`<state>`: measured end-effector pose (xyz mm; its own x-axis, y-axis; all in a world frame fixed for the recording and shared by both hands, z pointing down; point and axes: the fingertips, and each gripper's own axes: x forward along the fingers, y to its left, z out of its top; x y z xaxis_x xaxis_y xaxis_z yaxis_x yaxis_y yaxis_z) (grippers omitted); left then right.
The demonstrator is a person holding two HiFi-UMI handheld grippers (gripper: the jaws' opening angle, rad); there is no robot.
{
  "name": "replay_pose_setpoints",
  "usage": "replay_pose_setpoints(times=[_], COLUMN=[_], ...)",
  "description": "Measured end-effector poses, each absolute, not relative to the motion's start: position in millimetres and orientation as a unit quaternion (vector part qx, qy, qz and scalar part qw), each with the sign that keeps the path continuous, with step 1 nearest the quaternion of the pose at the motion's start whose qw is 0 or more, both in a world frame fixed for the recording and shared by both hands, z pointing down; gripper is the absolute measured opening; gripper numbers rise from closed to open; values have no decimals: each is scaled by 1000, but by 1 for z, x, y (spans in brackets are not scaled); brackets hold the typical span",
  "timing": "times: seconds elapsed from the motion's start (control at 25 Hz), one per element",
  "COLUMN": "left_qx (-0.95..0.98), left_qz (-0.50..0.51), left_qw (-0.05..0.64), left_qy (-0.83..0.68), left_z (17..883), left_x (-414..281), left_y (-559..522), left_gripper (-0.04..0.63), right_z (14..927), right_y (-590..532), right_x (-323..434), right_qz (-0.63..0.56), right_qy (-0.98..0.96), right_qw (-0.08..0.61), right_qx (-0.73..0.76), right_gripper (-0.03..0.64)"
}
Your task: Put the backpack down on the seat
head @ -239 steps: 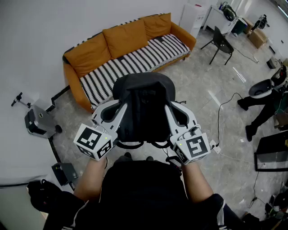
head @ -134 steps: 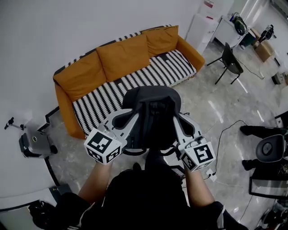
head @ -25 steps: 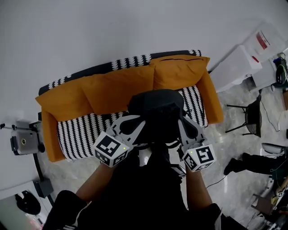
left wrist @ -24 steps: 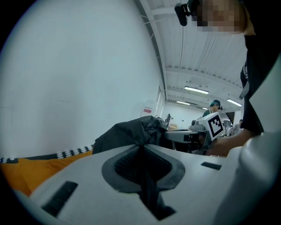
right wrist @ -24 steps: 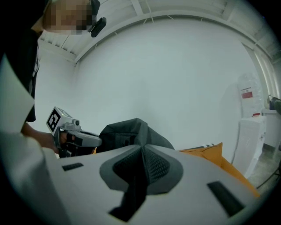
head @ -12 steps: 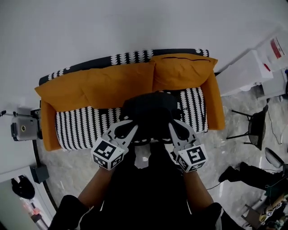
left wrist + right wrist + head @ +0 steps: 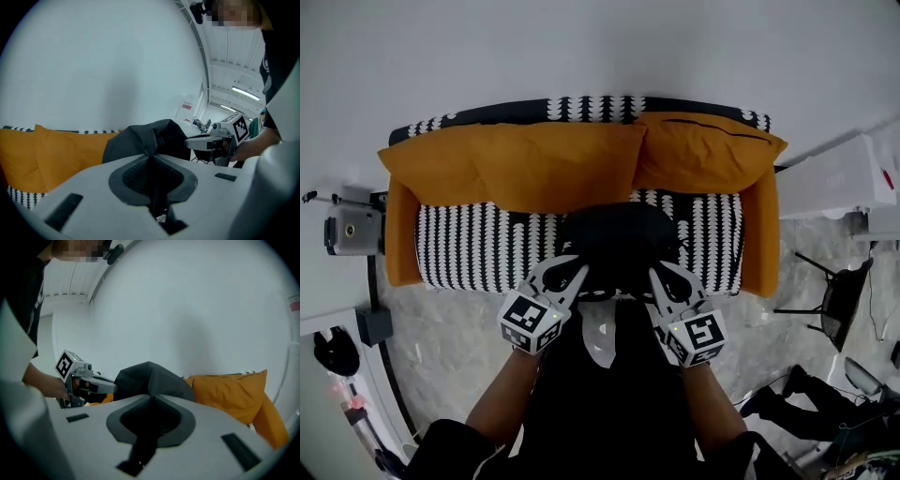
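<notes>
while head view shows backpack over sofa, gripper views show left gripper, right gripper clamping it

Orange cushions on striped sofa seat

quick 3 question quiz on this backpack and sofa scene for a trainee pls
1. True or false: only one hand-held gripper holds the backpack.
2. What colour are the cushions along the back of the sofa? A orange, B green, C blue.
3. Fill in: the seat cover has black and white ____.

Key:
1. False. The left hand-held gripper and the right hand-held gripper are both shut on it.
2. A
3. stripes
</notes>
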<state>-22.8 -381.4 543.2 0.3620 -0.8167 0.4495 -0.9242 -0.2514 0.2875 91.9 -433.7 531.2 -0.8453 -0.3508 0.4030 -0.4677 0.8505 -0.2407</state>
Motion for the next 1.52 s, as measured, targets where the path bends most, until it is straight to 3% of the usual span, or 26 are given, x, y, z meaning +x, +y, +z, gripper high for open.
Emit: replay_pose_setpoints(times=[0.64, 1.52], left_qx=[741, 714], left_qz=[111, 88], left_qw=[297, 270], left_qy=[-592, -641], left_z=[618, 638], left_x=[-48, -71], left_y=[-406, -469], left_gripper=[40, 40], right_z=[607, 631], right_y=[-460, -528], right_x=[64, 35], right_qz=[196, 149], right_qy=[-942, -958], right_qw=[218, 198], right_qx=[163, 142], right_gripper=[38, 38])
